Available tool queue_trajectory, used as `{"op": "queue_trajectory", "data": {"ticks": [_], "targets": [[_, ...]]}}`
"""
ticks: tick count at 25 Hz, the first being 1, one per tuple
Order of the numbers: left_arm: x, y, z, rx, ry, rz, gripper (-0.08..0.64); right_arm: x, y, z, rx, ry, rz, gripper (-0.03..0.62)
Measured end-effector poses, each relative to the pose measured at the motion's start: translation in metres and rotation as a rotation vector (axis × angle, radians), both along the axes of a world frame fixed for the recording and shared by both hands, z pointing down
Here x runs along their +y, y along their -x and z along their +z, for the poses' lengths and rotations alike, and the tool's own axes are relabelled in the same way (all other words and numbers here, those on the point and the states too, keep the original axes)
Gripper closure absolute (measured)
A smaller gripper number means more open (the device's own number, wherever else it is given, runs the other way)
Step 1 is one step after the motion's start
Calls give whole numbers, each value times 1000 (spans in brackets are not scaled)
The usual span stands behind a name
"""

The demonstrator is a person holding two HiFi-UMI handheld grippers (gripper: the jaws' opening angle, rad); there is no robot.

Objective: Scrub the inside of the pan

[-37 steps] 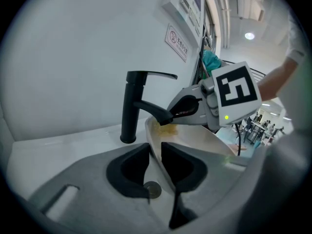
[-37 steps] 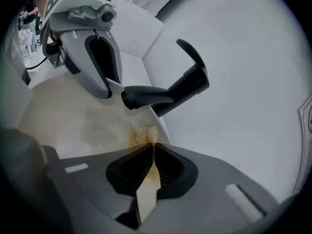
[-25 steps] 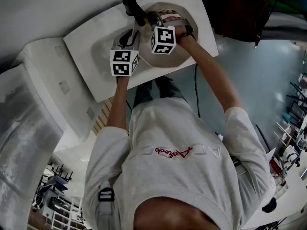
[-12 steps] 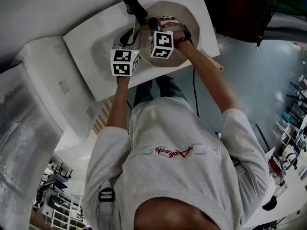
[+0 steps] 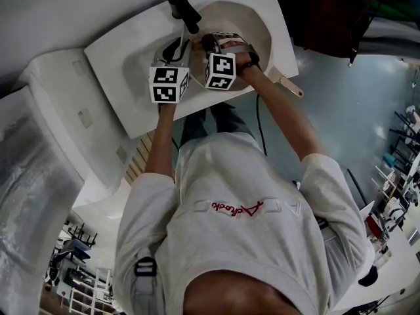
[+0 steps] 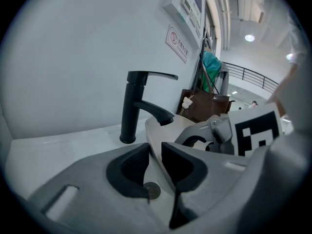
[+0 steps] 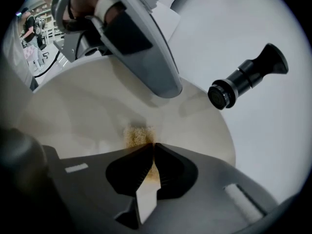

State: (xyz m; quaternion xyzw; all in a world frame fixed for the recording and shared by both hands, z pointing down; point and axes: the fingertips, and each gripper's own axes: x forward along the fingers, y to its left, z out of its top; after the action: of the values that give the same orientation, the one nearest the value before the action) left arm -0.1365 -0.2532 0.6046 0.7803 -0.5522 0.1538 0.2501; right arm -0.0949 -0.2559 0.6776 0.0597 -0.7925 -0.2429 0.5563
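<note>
A beige pan (image 5: 252,26) lies tilted in the white basin (image 5: 118,71) under the black tap (image 5: 182,8). My left gripper (image 6: 155,152) is shut on the pan's rim (image 6: 163,130), whose thin wall stands between the jaws. My right gripper (image 7: 153,147) is inside the pan (image 7: 73,116), shut on a thin tan scouring pad (image 7: 139,135) that is pressed against the pan's inner surface. From the head view, the two marker cubes (image 5: 169,84) (image 5: 221,71) sit side by side over the basin and hide the jaws.
The tap's spout (image 7: 243,79) hangs just beyond the pan's far rim. A tan handle-like piece (image 5: 291,87) juts past the basin's front right edge. A wall stands behind the tap (image 6: 134,106). White counter surrounds the basin.
My right gripper has slid toward the person across the pan's inside with the pad. The pan has shifted slightly, and the tan piece at the front right has come into view.
</note>
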Motion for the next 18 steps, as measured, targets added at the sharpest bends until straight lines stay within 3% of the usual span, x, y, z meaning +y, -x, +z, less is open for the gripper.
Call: {"op": "queue_trajectory", "data": {"ticks": [18], "targets": [[-1, 1, 0, 8, -2, 3, 478, 64, -30, 15, 74, 99, -48, 568]]}}
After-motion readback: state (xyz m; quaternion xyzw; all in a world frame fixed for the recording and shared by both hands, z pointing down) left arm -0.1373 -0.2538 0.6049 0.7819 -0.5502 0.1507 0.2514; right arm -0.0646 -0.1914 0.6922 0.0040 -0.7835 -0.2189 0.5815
